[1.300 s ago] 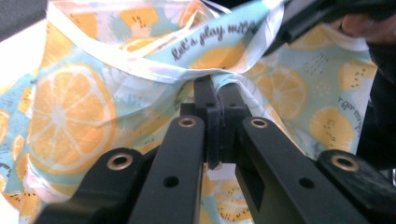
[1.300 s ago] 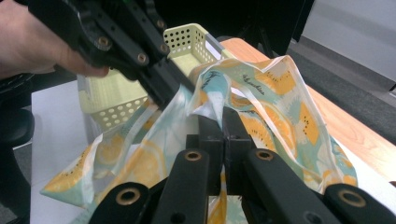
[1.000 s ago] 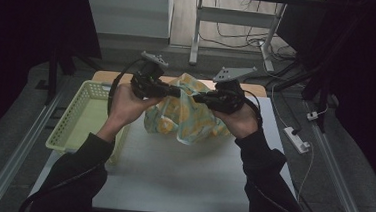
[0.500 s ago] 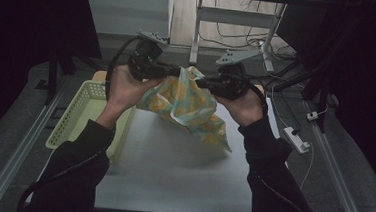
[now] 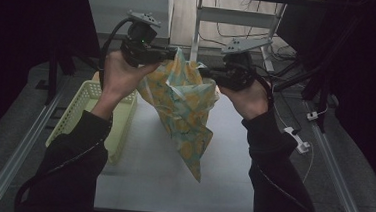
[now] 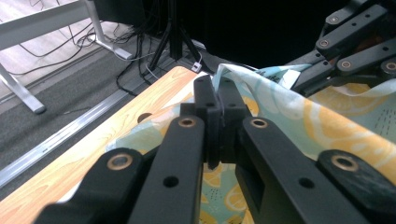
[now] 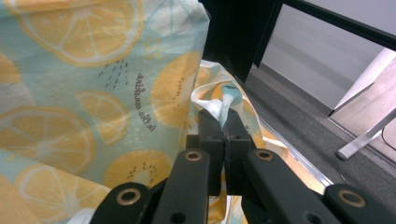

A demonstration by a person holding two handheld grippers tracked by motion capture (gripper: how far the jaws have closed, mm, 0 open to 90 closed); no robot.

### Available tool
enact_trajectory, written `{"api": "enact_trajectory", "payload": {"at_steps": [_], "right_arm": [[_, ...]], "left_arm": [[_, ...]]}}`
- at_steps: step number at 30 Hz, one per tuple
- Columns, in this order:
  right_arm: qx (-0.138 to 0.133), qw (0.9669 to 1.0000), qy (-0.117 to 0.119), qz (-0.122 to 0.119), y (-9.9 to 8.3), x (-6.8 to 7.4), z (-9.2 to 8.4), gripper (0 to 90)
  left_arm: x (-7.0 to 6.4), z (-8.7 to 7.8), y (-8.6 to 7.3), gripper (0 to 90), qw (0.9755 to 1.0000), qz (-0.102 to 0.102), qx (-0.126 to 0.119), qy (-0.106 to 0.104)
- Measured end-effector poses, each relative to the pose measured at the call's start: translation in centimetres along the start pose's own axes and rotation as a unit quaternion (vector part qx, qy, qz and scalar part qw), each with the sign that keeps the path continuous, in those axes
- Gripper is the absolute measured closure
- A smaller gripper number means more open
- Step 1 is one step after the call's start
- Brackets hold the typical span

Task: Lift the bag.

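A pale teal cloth (image 5: 185, 111) printed with orange citrus slices hangs in the air above the white table (image 5: 170, 185), its lower corner drooping toward the table. My left gripper (image 5: 172, 54) is shut on the cloth's upper left edge, and the pinched edge (image 6: 219, 74) pokes out past its closed jaws (image 6: 215, 100). My right gripper (image 5: 203, 72) is shut on the upper right edge, where a folded hem (image 7: 224, 100) sticks up between its jaws (image 7: 223, 126). The two grippers face each other a short way apart. The cloth (image 7: 88, 93) fills the left of the right gripper view.
A light green slatted basket (image 5: 83, 111) stands at the table's left edge, under my left forearm. A wood-coloured table border (image 6: 93, 154) runs along the far side. White desk legs (image 5: 232, 14) and cables lie on the floor beyond; a white plug strip (image 5: 299, 141) sits right.
Both grippers have risen together with the cloth. It was bunched on the table a second ago and now hangs free, stretched downward.
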State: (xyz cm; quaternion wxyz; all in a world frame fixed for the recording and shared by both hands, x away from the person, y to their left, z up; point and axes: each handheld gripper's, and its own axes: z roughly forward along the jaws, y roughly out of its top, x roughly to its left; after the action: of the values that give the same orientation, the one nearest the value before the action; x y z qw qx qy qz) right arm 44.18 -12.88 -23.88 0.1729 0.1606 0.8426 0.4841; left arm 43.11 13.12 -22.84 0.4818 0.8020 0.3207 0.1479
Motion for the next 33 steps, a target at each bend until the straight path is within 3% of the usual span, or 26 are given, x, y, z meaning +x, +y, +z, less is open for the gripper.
{"api": "enact_trajectory", "payload": {"at_steps": [9,15,33], "right_arm": [[0.018,0.9997,0.009,0.013,-1.9,-0.3,1.3,89.6],[0.028,0.9993,0.015,0.018,-3.2,-0.4,2.0,89.5],[0.061,0.9962,0.038,0.049,-8.2,-0.6,5.7,88.2]], "left_arm": [[-0.1,2.8,-1.7,88.9,0.9992,0.026,0.028,-0.011],[0.2,4.6,-3.1,88.5,0.9985,0.022,0.046,-0.023],[1.7,9.1,-8.2,87.4,0.9948,-0.026,0.089,-0.041]]}}
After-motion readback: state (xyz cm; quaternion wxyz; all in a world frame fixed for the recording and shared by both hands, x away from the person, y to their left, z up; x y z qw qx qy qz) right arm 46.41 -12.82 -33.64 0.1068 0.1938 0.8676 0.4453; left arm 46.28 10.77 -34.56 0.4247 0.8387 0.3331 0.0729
